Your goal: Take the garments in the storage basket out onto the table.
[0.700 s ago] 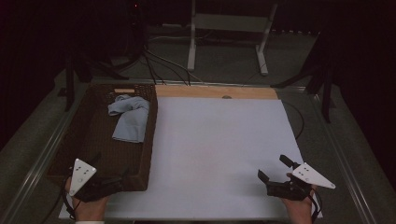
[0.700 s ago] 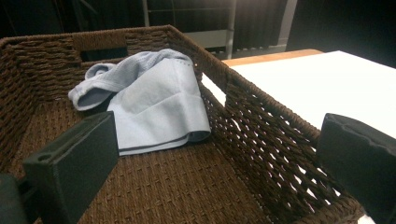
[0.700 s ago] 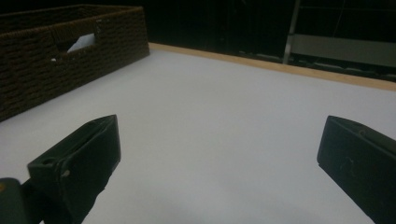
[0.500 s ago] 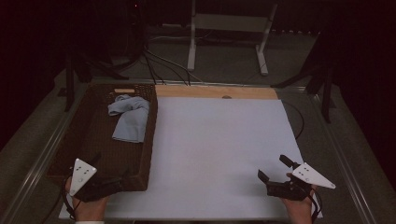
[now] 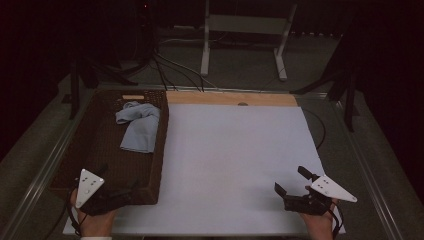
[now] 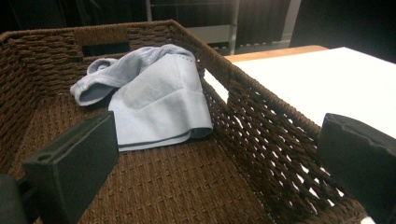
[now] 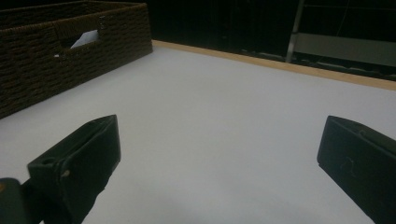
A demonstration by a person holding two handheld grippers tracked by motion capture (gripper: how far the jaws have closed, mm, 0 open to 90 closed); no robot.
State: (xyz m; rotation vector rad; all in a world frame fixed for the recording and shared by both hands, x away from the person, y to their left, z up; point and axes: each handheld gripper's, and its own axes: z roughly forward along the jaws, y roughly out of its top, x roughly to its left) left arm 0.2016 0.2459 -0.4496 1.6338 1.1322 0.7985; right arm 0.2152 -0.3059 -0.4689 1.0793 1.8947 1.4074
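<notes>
A pale blue cloth (image 5: 139,127) lies at the far end of the wicker basket (image 5: 95,150), whose near rim the left gripper (image 5: 117,192) straddles, jaws apart, while the right gripper (image 5: 295,187), also agape and empty, hovers well right of the basket.

Pale blue cloth (image 6: 159,100), dark brown woven basket (image 6: 261,116), white tabletop (image 5: 235,165)
</notes>
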